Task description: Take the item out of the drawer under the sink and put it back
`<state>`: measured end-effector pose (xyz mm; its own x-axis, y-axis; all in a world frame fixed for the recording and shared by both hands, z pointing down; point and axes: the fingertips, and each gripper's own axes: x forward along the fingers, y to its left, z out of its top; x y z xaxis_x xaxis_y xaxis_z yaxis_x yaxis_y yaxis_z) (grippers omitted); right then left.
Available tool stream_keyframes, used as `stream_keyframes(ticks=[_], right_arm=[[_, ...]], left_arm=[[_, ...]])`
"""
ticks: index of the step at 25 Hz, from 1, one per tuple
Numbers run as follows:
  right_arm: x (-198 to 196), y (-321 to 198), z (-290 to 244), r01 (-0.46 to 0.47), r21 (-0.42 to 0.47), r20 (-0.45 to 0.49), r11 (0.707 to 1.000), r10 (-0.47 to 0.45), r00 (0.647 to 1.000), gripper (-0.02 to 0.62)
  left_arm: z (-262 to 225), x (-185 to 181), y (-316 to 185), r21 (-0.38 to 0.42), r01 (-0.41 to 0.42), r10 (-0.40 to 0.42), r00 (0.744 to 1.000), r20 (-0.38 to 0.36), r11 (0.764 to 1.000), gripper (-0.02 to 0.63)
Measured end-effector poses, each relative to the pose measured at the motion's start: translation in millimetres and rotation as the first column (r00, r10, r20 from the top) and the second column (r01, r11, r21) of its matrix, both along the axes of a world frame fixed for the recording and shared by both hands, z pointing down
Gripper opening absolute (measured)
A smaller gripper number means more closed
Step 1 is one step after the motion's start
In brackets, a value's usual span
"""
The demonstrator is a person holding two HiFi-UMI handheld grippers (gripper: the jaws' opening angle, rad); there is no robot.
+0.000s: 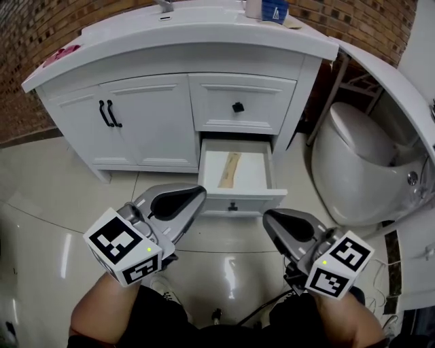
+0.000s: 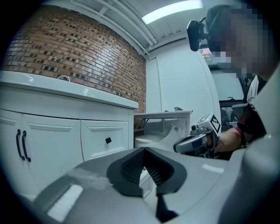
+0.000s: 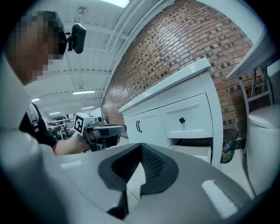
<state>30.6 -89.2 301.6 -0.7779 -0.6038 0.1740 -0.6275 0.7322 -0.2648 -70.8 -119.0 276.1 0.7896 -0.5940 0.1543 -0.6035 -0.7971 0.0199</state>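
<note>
Lower drawer [image 1: 253,173] of the white vanity [image 1: 146,122] stood pulled out, and a flat tan item [image 1: 230,170] lay inside it, left of middle, with neither tool on it. Left gripper [image 1: 196,195] and right gripper [image 1: 270,219] were held side by side in front of the drawer, both with jaws pressed together and nothing between them. Toilet [image 1: 353,170] sat right of the vanity.

Bathroom fittings around you

On your right a white toilet [image 1: 353,170] stands on the glossy tiled floor [image 1: 54,204], with a waste bin [image 3: 227,144] between it and the white cabinet [image 1: 309,88]. A brick wall [image 1: 41,41] runs behind. Ahead of you are two cupboard doors [image 1: 136,122] with black handles [image 1: 109,113] and a shut upper drawer [image 1: 272,102]. A blue-and-white container [image 1: 268,9] sits on the cabinet top.
</note>
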Motion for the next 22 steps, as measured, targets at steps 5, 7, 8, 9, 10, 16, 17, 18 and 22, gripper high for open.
stream_keyframes(ticks=[5,7,8,9,10,16,17,18,22], right_arm=[[1.8,-2.0,-9.4,-0.001,0.018,0.016,1.000,0.001,1.000,0.005],[4.7,-3.6,-13.4,-0.007,0.034,0.015,0.999,0.006,1.000,0.005],[6.8,-5.3,-15.4,-0.012,0.042,0.014,0.999,0.012,1.000,0.005],[9.1,-7.6,-17.5,-0.019,0.050,0.014,0.999,0.018,1.000,0.005],[11.8,-10.5,-19.5,-0.027,0.056,0.015,0.998,0.026,1.000,0.005],[27.4,-31.6,-21.4,-0.074,0.062,0.023,0.995,0.072,0.997,0.005],[29.6,-34.8,-20.5,-0.080,0.061,0.023,0.995,0.078,0.997,0.005],[31.7,-37.9,-19.4,-0.085,0.059,0.024,0.995,0.084,0.996,0.005],[41.0,-49.1,-14.5,-0.114,0.037,0.038,0.993,0.112,0.993,0.005]], left_arm=[[-20.1,0.9,-16.8,0.048,0.012,-0.015,0.998,0.053,0.999,0.006],[-16.9,-6.7,-22.3,0.056,0.031,-0.036,0.995,0.095,0.998,0.006],[-15.4,-11.4,-25.2,0.055,0.045,-0.050,0.993,0.102,0.997,0.006],[-14.6,-15.9,-28.3,0.051,0.059,-0.064,0.993,0.099,0.997,0.006],[-14.4,-19.4,-31.3,0.046,0.072,-0.076,0.993,0.091,0.996,0.006],[-5.5,-17.2,-49.7,0.030,0.091,-0.094,0.989,0.113,0.995,0.006],[-2.8,-14.6,-54.4,0.027,0.087,-0.089,0.988,0.127,0.996,0.006],[0.1,-11.5,-59.5,0.027,0.078,-0.081,0.986,0.147,0.997,0.006],[17.2,5.7,-80.3,0.014,0.015,-0.019,0.960,0.280,1.000,0.006]])
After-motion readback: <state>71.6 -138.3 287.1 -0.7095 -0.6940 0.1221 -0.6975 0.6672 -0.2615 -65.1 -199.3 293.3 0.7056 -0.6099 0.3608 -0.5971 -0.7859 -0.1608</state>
